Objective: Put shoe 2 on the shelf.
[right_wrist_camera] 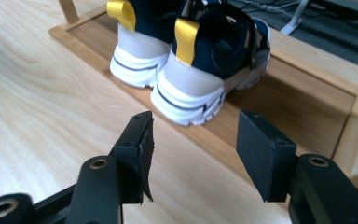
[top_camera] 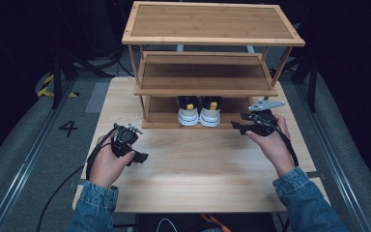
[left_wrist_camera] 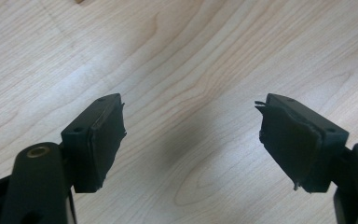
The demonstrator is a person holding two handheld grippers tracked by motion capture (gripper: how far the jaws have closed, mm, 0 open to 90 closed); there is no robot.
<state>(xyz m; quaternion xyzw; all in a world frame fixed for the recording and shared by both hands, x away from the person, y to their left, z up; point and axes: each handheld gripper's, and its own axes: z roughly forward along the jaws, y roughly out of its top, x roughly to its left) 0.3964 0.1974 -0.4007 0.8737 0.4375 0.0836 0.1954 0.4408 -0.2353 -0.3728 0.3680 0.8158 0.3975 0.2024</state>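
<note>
1. a pair of shoes (top_camera: 199, 111) sits on the bottom shelf of the wooden rack (top_camera: 212, 38) at the far middle of the tabletop (top_camera: 198, 164), heels facing the near edge, the two standing side by side and touching or nearly so.
2. the right gripper (top_camera: 239, 126) hovers just right of the shoes, near the shelf's front lip. in the right gripper view its jaws are released, standing apart with nothing between them, and they point at the heel of the right shoe (right_wrist_camera: 212, 70); the left shoe (right_wrist_camera: 142, 46) is farther along.
3. the left gripper (top_camera: 137, 157) is well apart from the rack, low over bare wood at the near left. its jaws are spread wide and empty in the left gripper view.
4. the step in hand looks like reaching in for the right shoe. to do it well, line the jaws up on either side of the heel collar, by the yellow pull tab (right_wrist_camera: 186, 39), rather than across the wide white sole, which may not fit the present spread.
5. keep the gripper low enough to clear the middle shelf (top_camera: 205, 72) above, and high enough that the lower jaw does not catch the shelf's raised lip.
6. approach straight along the shoe's length so the inner jaw slips between the two shoes without shoving the left one sideways.
7. squeeze only once both pads lie flat on the collar; the padded fabric will probably give, so a firm hold is wise before drawing it out toward the near edge.
</note>
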